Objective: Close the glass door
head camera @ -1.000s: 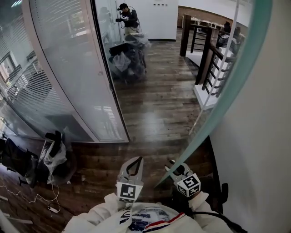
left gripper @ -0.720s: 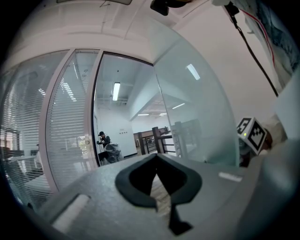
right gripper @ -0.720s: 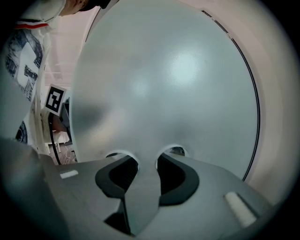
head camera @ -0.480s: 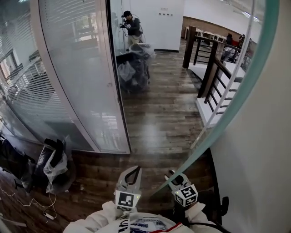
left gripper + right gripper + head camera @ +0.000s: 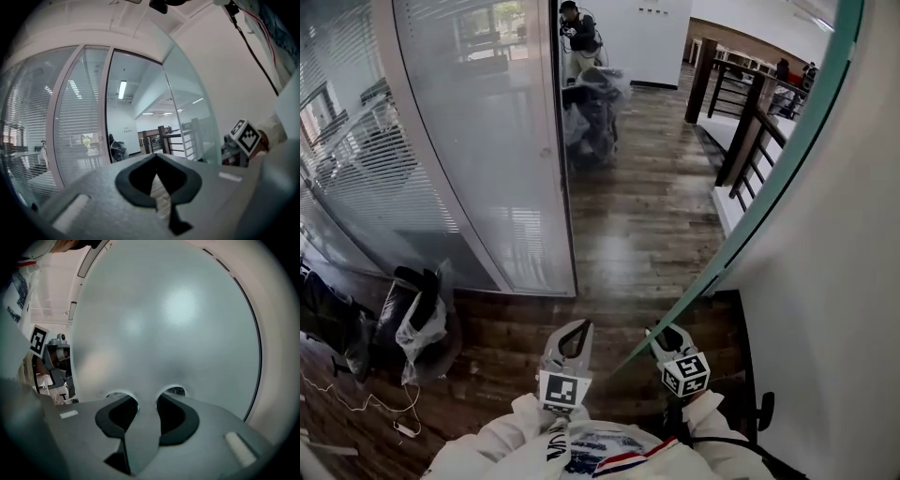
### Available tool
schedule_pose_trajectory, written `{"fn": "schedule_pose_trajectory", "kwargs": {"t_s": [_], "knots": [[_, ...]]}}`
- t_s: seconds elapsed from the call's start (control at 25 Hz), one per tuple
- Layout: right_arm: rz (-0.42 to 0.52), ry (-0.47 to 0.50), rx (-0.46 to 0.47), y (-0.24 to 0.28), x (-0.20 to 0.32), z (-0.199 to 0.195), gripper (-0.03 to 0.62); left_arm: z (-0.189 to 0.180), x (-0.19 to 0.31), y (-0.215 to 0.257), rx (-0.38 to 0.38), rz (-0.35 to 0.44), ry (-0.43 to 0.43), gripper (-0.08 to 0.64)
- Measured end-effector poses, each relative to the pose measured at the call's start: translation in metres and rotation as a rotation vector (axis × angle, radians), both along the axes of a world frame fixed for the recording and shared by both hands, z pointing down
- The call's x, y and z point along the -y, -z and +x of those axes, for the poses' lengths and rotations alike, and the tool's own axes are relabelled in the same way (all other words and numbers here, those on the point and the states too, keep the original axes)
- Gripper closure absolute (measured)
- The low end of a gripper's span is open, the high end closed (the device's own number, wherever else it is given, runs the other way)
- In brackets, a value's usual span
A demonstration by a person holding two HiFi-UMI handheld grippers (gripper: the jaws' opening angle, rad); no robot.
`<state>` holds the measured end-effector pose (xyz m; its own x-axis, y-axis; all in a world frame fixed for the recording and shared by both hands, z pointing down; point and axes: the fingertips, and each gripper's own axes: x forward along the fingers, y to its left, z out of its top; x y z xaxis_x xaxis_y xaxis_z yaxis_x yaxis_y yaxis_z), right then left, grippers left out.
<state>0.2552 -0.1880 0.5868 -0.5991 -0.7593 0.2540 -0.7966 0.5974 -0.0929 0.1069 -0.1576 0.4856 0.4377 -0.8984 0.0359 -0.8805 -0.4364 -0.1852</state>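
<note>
Office floor divided into glass-walled rooms

Tall glass partitions (image 5: 478,141) with frosted bands and pale frames close off rooms, and slatted blinds (image 5: 366,178) hang behind the panes on the left. A frosted glass door (image 5: 164,324) stands beside a plain white wall (image 5: 834,309). A dark wood-plank floor (image 5: 637,234) runs down a corridor past a dark wooden railing (image 5: 748,131). A long strip light (image 5: 122,89) is set in the ceiling beyond the partitions. At the far end a person (image 5: 579,33) stands near plastic-wrapped bundles (image 5: 592,108) left on the floor. Loose cables (image 5: 366,408) trail over the boards at the left. It all looks like a workplace, not a home.
</note>
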Motion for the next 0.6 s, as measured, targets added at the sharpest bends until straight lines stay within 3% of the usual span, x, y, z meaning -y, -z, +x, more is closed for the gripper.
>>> {"fn": "schedule_pose_trajectory", "kwargs": {"t_s": [0.6], "knots": [[0.010,-0.097,0.012,-0.003,0.049,-0.037,0.459,-0.088,0.017,-0.005,0.006,-0.004,0.087,0.558]]}}
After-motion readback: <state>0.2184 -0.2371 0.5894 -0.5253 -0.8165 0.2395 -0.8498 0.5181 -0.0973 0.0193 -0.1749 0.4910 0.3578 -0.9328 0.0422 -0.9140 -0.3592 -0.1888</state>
